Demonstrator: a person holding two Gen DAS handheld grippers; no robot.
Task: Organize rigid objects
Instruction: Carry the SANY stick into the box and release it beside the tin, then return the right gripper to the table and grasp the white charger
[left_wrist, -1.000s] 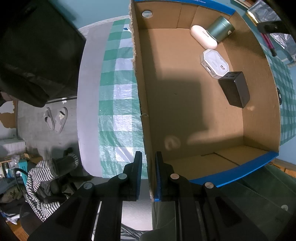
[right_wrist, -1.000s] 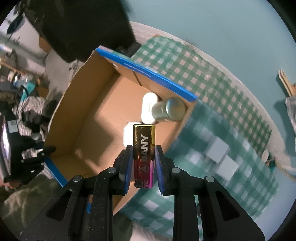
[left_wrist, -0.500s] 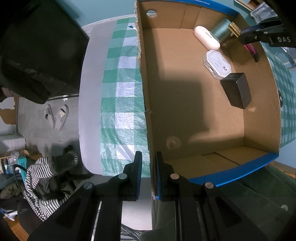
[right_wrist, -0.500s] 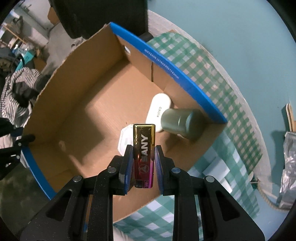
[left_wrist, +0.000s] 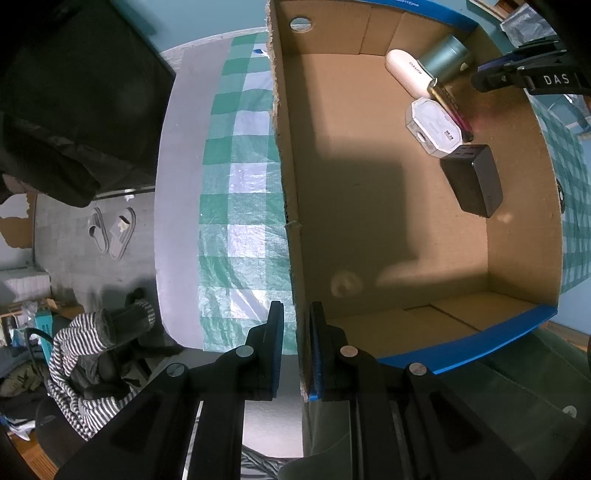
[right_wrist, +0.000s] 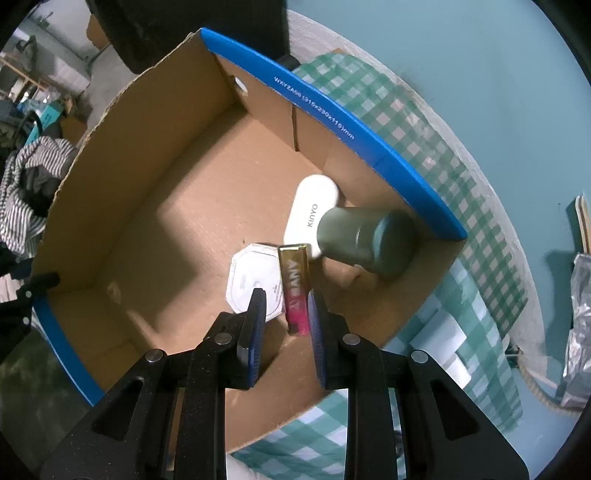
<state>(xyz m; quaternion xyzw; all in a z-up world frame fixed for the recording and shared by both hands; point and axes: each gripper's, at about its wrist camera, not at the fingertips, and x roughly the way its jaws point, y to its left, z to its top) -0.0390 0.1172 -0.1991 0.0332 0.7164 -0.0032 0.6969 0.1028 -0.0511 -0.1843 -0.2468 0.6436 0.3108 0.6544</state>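
Observation:
An open cardboard box (left_wrist: 288, 166) with blue rims (right_wrist: 332, 125) stands on a checked cloth. My left gripper (left_wrist: 297, 332) is shut on the box's near left wall. A gold-and-pink bar (right_wrist: 293, 280) lies inside, leaning on a white octagonal case (right_wrist: 251, 284). My right gripper (right_wrist: 286, 314) hovers just above the bar with its jaws a little apart. A gap shows beside the bar and no pad presses it. In the left wrist view the bar (left_wrist: 448, 109) lies below the right gripper (left_wrist: 484, 72).
Also in the box are a white oval case (left_wrist: 406, 72), a green cylinder (right_wrist: 365, 236) on its side and a black block (left_wrist: 474, 181). The green-checked cloth (left_wrist: 236, 206) ends at the table edge on the left. Slippers (left_wrist: 110, 232) lie on the floor.
My right gripper came down over the box's far right corner. The bar, held between its pads before, now lies loose against the white octagonal case. The left gripper kept its hold.

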